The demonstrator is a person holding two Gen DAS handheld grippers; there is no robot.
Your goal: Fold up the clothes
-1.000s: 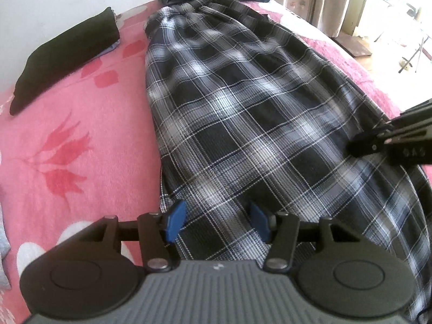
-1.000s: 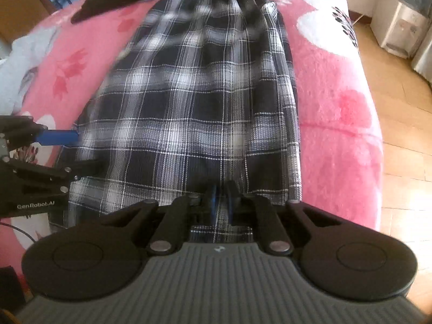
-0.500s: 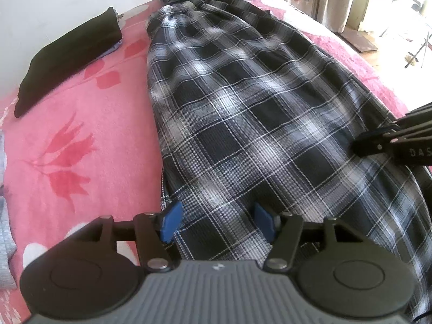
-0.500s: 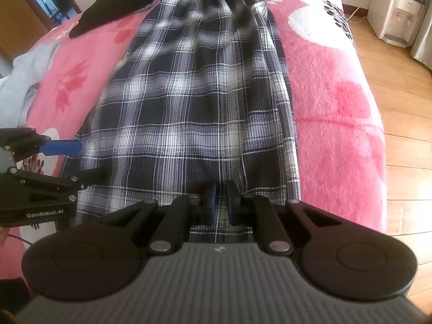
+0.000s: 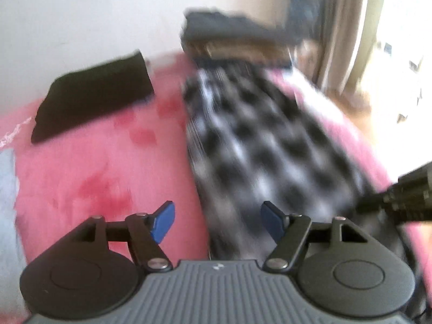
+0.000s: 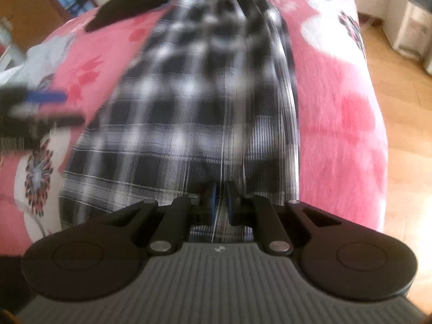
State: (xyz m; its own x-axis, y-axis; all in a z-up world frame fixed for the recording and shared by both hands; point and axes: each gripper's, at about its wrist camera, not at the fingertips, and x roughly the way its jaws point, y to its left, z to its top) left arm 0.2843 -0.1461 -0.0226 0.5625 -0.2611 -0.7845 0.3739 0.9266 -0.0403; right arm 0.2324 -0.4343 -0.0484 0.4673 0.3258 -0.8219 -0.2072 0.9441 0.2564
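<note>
A black-and-white plaid skirt (image 6: 205,86) lies lengthwise on the pink bed, waistband at the far end. My right gripper (image 6: 220,202) is shut on the skirt's near hem, and the cloth rises toward its blue pads. In the left wrist view the skirt (image 5: 264,145) is blurred by motion. My left gripper (image 5: 218,220) is open above the skirt's left edge with nothing between its blue fingertips (image 5: 163,216). The left gripper (image 6: 43,102) also shows blurred at the left of the right wrist view, and the right gripper's body (image 5: 405,197) at the right edge of the left wrist view.
A folded black garment (image 5: 91,100) lies on the pink blanket (image 5: 94,178) left of the skirt. A stack of folded clothes (image 5: 235,40) sits beyond the waistband. Pale grey cloth (image 6: 40,59) lies at the bed's left. Wooden floor (image 6: 405,108) and a white appliance (image 6: 410,27) are to the right.
The left gripper has lifted and swung left off the skirt, still open, and both views are now blurred. The right gripper stays shut on the hem, which has risen.
</note>
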